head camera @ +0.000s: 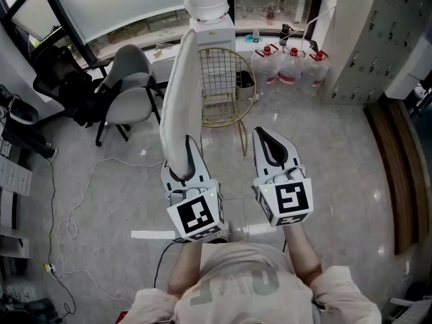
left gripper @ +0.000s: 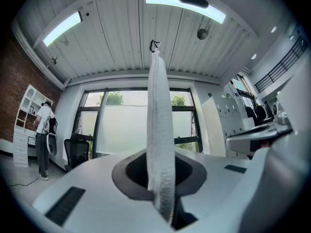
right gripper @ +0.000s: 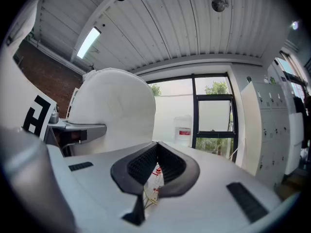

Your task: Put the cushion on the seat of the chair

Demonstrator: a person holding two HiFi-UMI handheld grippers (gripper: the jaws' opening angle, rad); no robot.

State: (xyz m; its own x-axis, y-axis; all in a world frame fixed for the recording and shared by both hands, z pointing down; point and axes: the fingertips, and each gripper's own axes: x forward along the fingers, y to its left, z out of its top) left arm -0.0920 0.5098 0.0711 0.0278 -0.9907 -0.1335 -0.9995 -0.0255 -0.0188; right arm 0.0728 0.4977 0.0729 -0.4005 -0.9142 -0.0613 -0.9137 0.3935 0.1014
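Note:
A white cushion [head camera: 178, 100] stands on edge, upright, with my left gripper [head camera: 183, 173] shut on its lower rim. In the left gripper view the cushion [left gripper: 159, 140] rises as a thin white slab from between the jaws. The gold wire chair [head camera: 226, 86] stands just beyond it, its seat partly hidden behind the cushion. My right gripper [head camera: 271, 144] is level beside the left one, jaws together, holding nothing. In the right gripper view, only a thin slit shows between its black pads [right gripper: 141, 166]. The cushion's broad face [right gripper: 116, 110] fills the left of that view.
A grey office chair [head camera: 131, 93] and a black chair [head camera: 57, 79] stand to the left. A water dispenser [head camera: 209, 12] and several water bottles [head camera: 290, 63] are behind the wire chair. Cables [head camera: 88, 194] trail on the floor, lockers [head camera: 385, 39] line the right wall, and a person [left gripper: 43, 135] stands far left.

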